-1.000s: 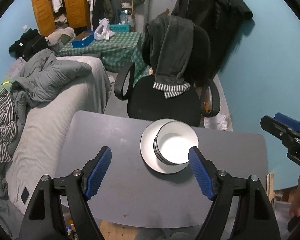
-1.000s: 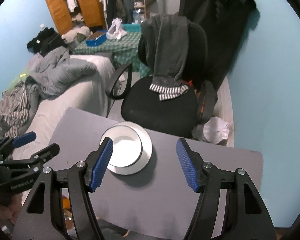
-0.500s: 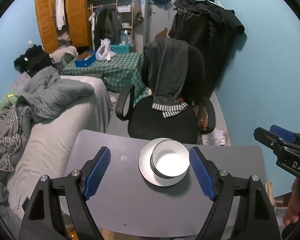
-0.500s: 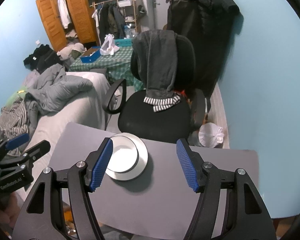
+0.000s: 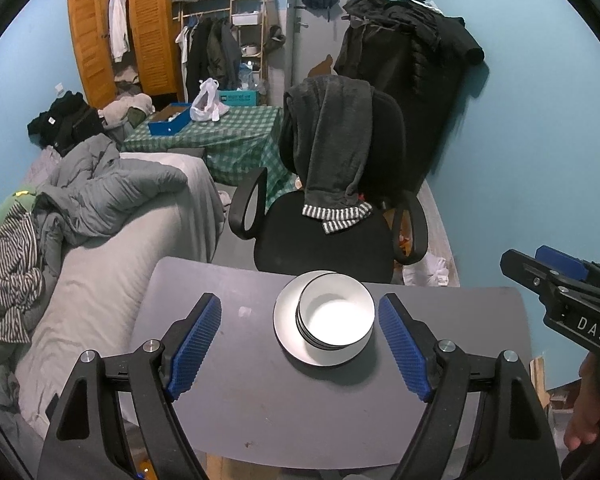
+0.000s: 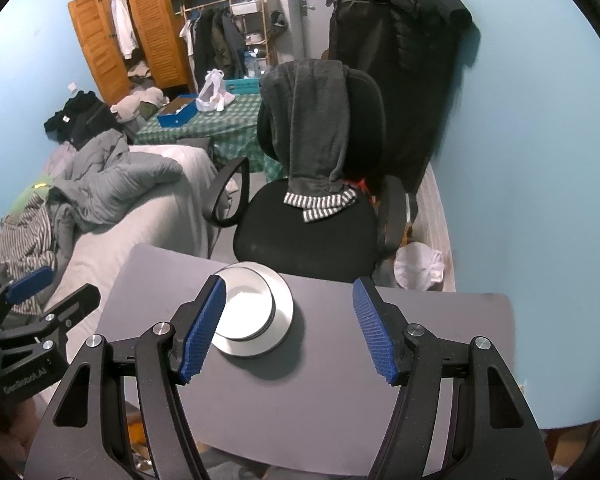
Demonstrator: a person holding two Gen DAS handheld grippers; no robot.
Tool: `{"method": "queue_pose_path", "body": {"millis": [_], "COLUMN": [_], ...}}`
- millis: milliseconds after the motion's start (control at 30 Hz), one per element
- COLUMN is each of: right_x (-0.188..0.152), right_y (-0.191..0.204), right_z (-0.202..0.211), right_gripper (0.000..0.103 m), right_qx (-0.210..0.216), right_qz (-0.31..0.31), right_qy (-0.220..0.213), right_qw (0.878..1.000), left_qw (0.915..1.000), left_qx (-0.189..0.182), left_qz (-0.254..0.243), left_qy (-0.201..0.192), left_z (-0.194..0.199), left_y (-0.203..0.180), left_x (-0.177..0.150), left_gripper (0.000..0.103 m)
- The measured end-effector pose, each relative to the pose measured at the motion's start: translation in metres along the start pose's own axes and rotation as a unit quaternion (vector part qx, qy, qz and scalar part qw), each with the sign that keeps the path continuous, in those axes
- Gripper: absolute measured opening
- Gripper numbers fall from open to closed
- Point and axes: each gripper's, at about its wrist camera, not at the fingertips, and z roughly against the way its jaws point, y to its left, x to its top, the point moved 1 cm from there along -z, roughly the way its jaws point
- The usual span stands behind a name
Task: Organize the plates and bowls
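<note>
A stack of white bowls (image 5: 334,318) sits on a white plate (image 5: 286,326) near the far edge of the grey table (image 5: 260,392). My left gripper (image 5: 300,336) is open above the table, its blue pads (image 5: 196,340) spread wide on either side of the stack and nothing between them. In the right wrist view the bowls (image 6: 246,308) and plate (image 6: 282,312) lie just beyond the left pad (image 6: 204,332). My right gripper (image 6: 288,328) is open and empty, held above the table (image 6: 340,408) to the right of the stack.
A black office chair (image 5: 332,236) draped with a grey garment stands right behind the table. A grey sofa (image 5: 100,272) with clothes runs along the left. The blue wall (image 5: 540,160) closes the right side. A white bag (image 6: 418,266) lies on the floor by the chair.
Both grippers have drawn back and risen a little, so the bowls and plate look smaller and more of the room shows. Both stay open.
</note>
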Motion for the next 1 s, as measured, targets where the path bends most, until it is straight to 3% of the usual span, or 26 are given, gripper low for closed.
{"method": "queue_pose_path", "body": {"millis": [1000], "right_x": [-0.004], "right_y": [0.0006], "right_z": [0.0016], "right_gripper": [0.065], "right_qx": [0.001], "right_qz": [0.001], "right_qy": [0.005], "right_qw": [1.0], "left_qw": [1.0], "left_qx": [0.002], "left_qz": [0.002], "left_qy": [0.004], "left_z": [0.0021], "left_y": [0.0021], "left_x": [-0.0016], "left_gripper": [0.082]}}
